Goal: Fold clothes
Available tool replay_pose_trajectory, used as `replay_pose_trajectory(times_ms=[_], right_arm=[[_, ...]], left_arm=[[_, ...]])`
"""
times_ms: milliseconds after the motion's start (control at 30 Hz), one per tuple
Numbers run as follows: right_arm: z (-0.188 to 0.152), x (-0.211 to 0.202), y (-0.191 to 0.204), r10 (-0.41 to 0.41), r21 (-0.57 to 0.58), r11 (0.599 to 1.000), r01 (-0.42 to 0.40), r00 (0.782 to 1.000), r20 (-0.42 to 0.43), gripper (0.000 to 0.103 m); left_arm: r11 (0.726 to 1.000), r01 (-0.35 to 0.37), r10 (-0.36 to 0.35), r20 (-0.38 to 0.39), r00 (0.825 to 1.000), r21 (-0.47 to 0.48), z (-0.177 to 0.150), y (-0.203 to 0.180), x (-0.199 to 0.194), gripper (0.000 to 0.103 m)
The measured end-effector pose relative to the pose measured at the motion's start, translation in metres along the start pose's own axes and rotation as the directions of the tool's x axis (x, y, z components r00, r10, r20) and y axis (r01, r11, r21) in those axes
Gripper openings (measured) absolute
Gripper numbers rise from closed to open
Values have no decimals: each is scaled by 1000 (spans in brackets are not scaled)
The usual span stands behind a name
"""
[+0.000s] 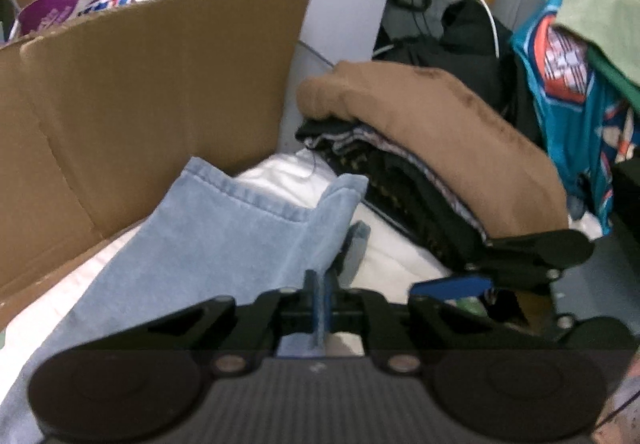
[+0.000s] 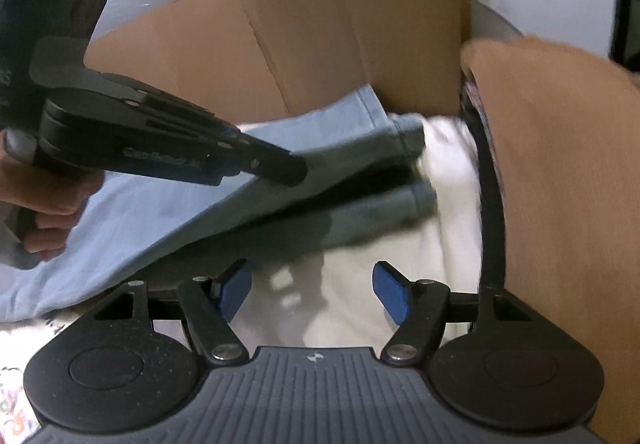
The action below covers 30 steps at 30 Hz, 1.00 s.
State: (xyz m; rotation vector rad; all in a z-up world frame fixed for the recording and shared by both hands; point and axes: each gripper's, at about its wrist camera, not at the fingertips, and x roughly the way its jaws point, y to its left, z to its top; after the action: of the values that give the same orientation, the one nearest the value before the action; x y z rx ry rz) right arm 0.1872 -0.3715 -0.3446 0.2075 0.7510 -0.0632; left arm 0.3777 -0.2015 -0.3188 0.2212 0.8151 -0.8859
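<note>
On the white bedding (image 2: 444, 180), beside a cardboard box (image 2: 320, 44) and a stack of folded clothes (image 1: 440, 148), lie the light-blue jeans (image 1: 224, 240), legs running away toward the box. The left hand-held gripper (image 1: 320, 308) is clamped on a raised denim edge. The right hand-held gripper (image 2: 316, 294), jaws wide and empty, hovers just short of the leg cuffs ahead.

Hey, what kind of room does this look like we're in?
Probably a cluttered bedroom or storage corner at home: white bedding under light blue jeans, a stack of folded clothes, and a cardboard box against the wall.
</note>
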Motion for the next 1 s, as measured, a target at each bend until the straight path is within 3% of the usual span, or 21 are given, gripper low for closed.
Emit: replay_pose_trajectory(times_ms=[200,333,433,533,700,1000], right_arm=[[18,16,6,-22,-68,997,24,999,30,71],[29,26,5,-42,-102,994,48,998,54,55],[35,35,4,-54,-109,992,60,997,62,54],[37,46,5,-62,-121,991,66,997,37,54],[15,59,-2,-159,-126,981,146,982,-105,54],[3,49,-8,-185,-148,974,169,978,-99,54]], left_arm=[[999,28,-28,5,1000,-21,8,12,-6,3],[999,37,-37,13,999,-32,10,16,-10,3],[999,37,-36,14,999,-33,11,18,-11,3],[999,35,-35,9,999,-34,12,18,-11,3],[999,37,-37,3,999,-32,13,17,-10,3],[997,72,-73,-43,996,-25,2,6,11,3]])
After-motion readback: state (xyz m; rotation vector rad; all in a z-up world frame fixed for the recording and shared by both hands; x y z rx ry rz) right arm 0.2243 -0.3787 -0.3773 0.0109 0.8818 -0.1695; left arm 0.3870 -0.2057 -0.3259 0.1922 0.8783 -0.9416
